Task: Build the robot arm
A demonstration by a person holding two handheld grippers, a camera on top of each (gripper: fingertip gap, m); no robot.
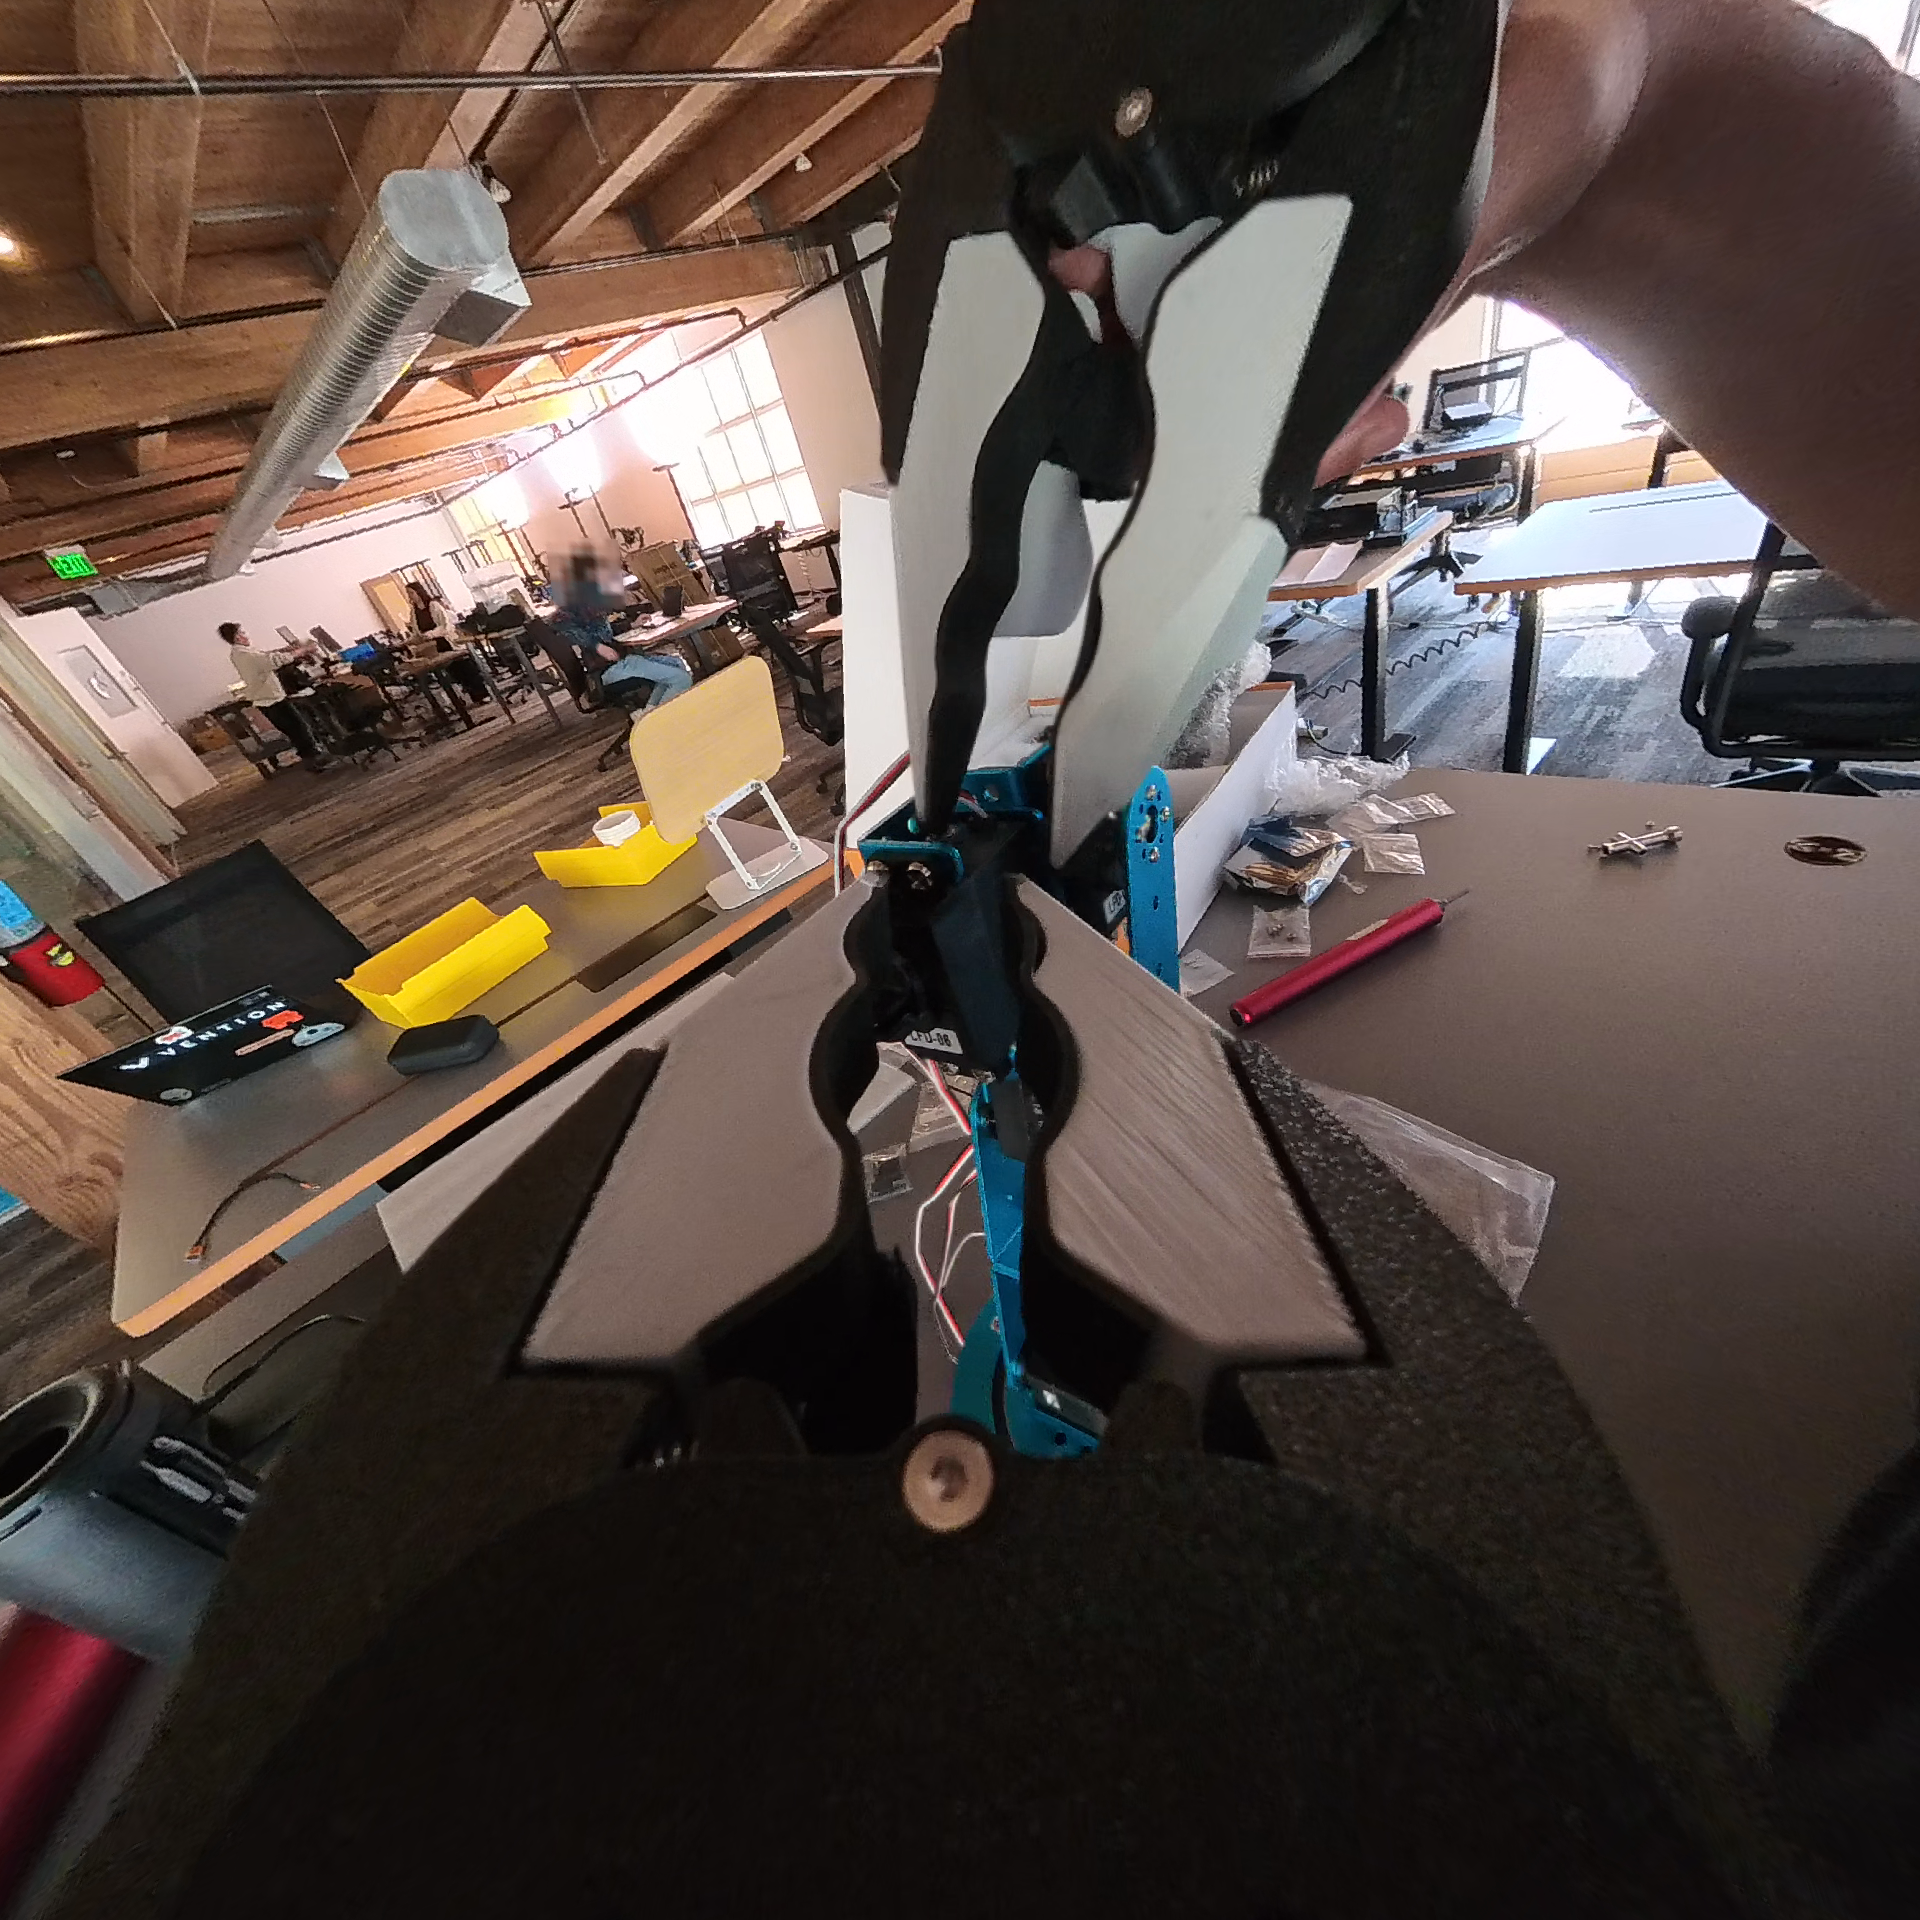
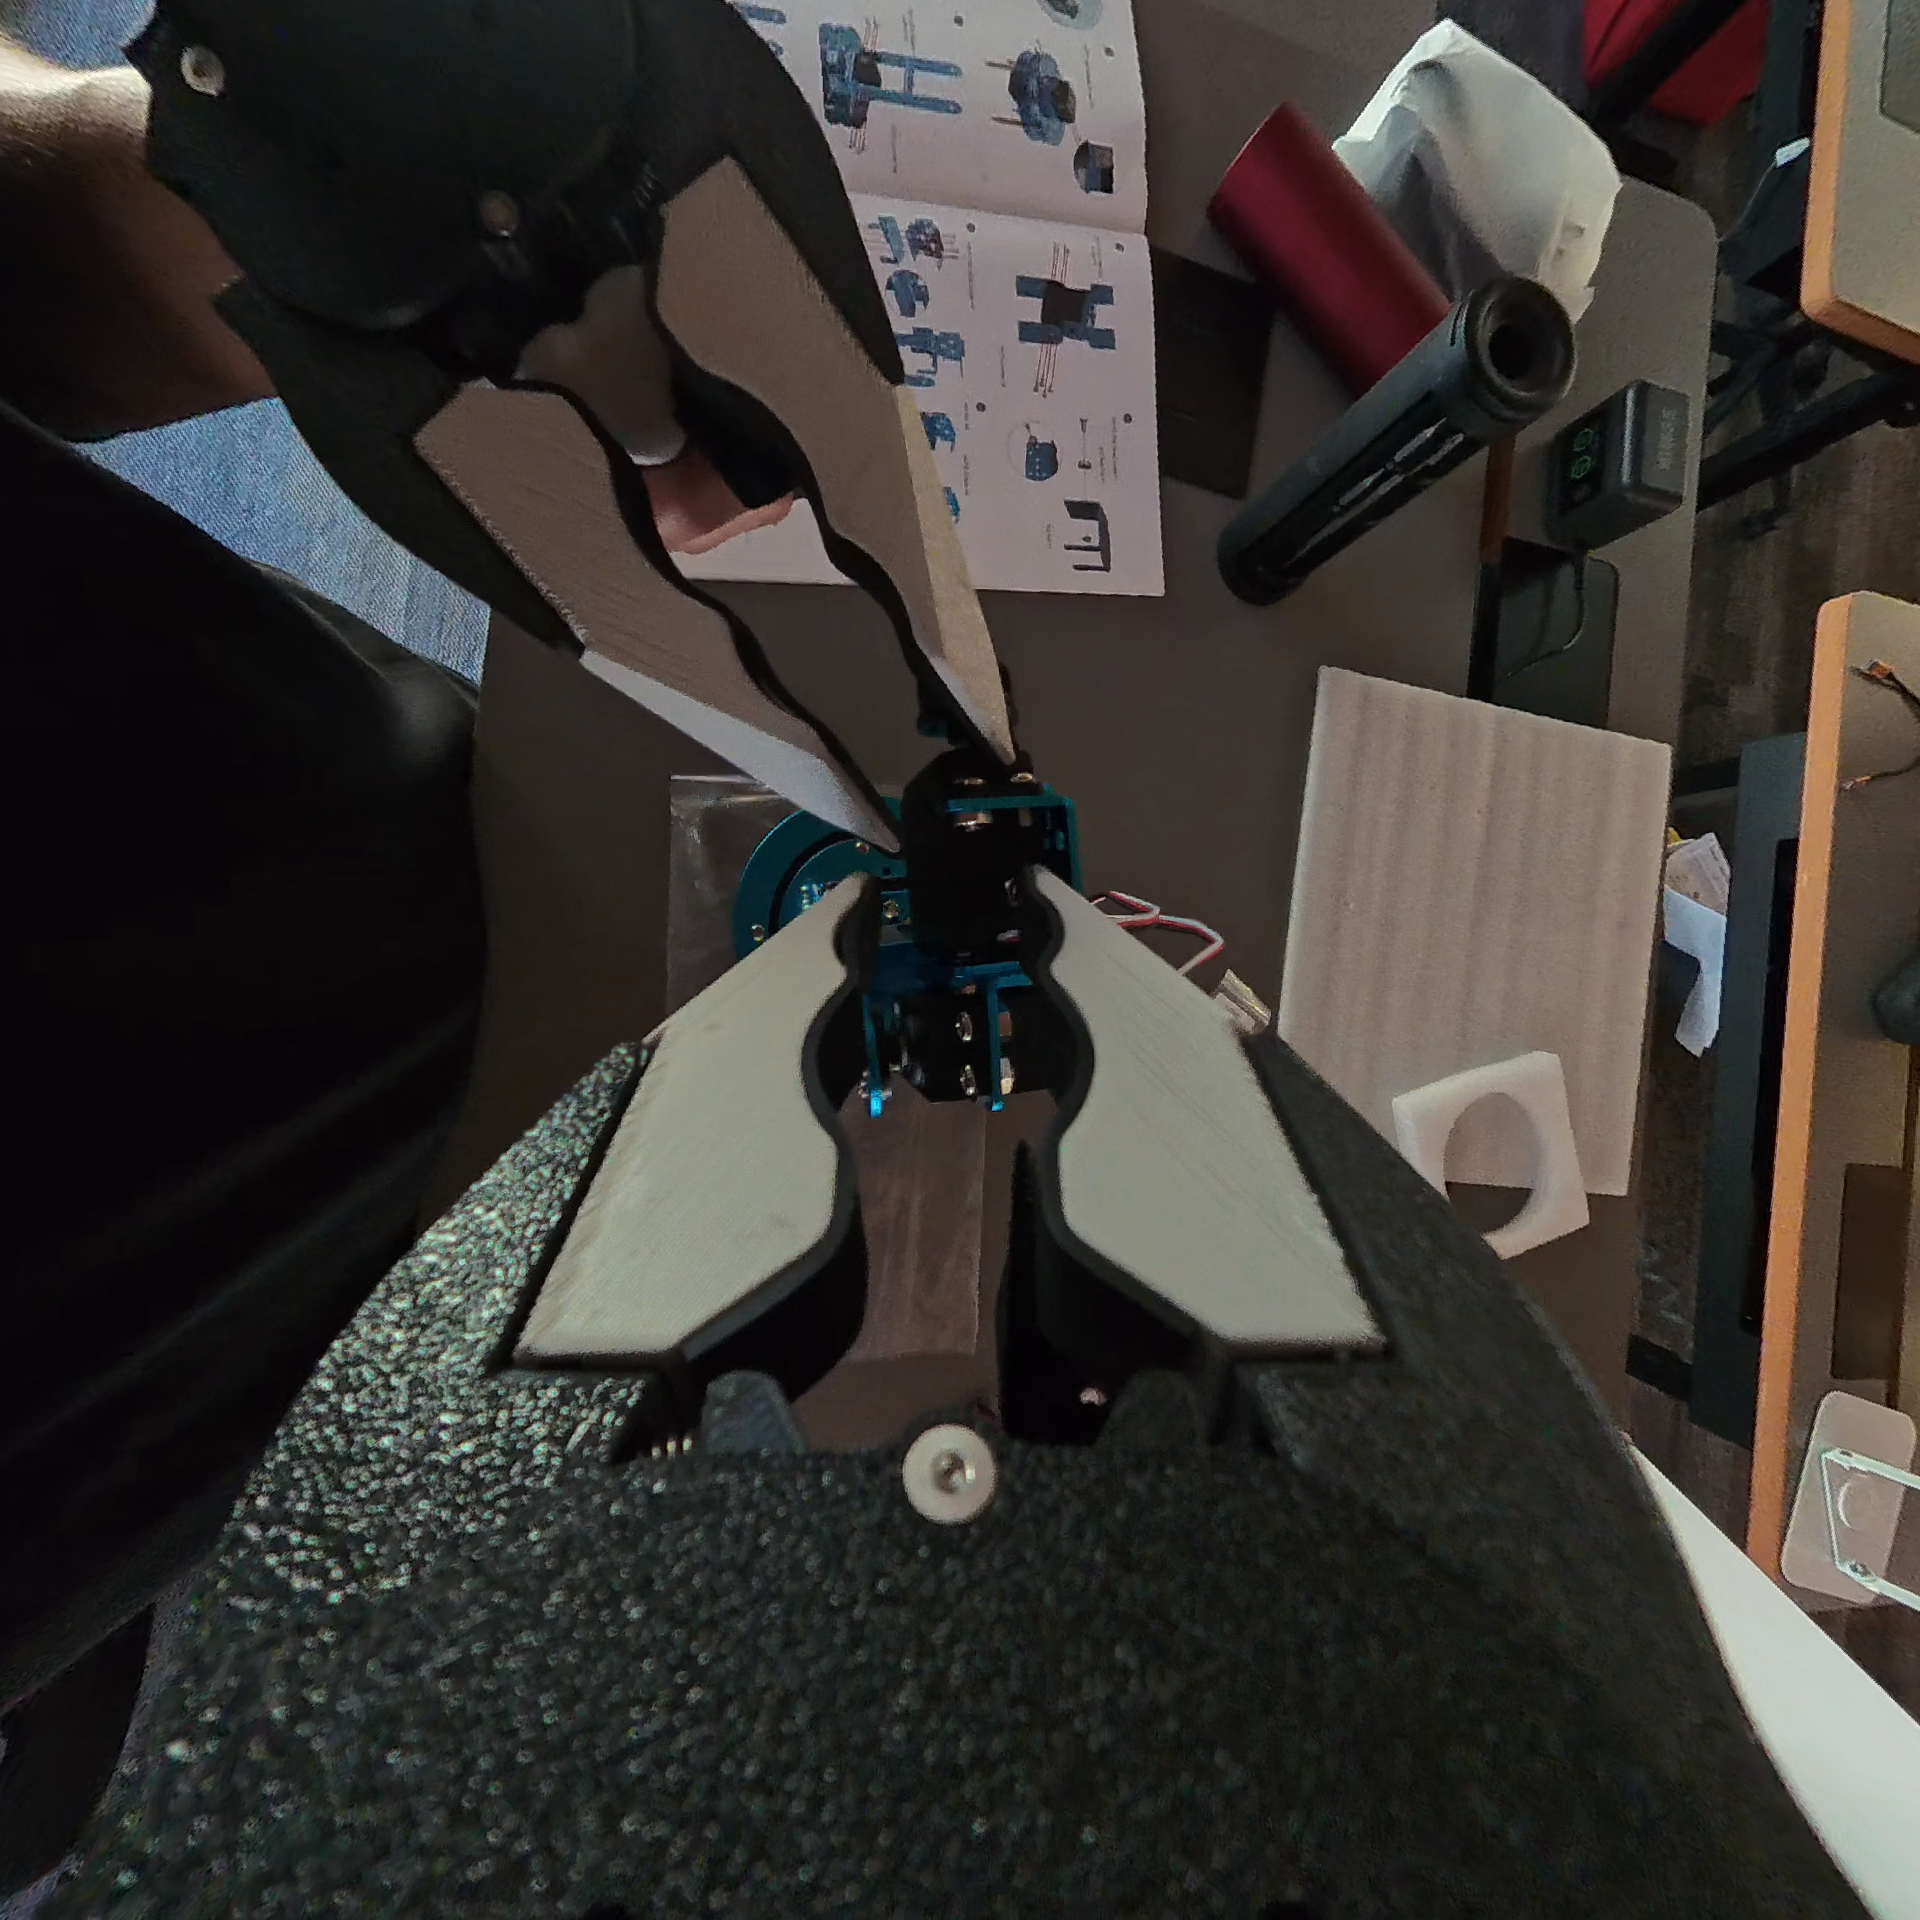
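Observation:
A small robot-arm assembly of blue metal brackets and black servos [image 1: 961, 961] stands over the dark table [image 1: 1558, 1091]. My left gripper [image 1: 945, 894] is shut on its black servo and bracket near the top. My right gripper [image 1: 992, 826] comes down from above and clamps the blue bracket just beyond. In the right wrist view, my right gripper [image 2: 948, 883] is shut on the same assembly [image 2: 956, 904]. The left gripper [image 2: 948, 805] grips it from the upper left. A round blue base [image 2: 774, 883] and red-white wires [image 2: 1174, 925] show beside it.
A red screwdriver [image 1: 1340, 961], small parts bags [image 1: 1382, 831] and a white box [image 1: 1236, 790] lie behind. An open instruction booklet [image 2: 1039, 312], white foam sheet [image 2: 1455, 935], red cylinder [image 2: 1320, 260] and black tube [image 2: 1403, 436] sit around. Yellow bins [image 1: 447, 961] stand on the left desk. The tips of both grippers are at nearly the same place. From either gripper's tips it is about 20 cm to the round blue base [image 2: 774, 883].

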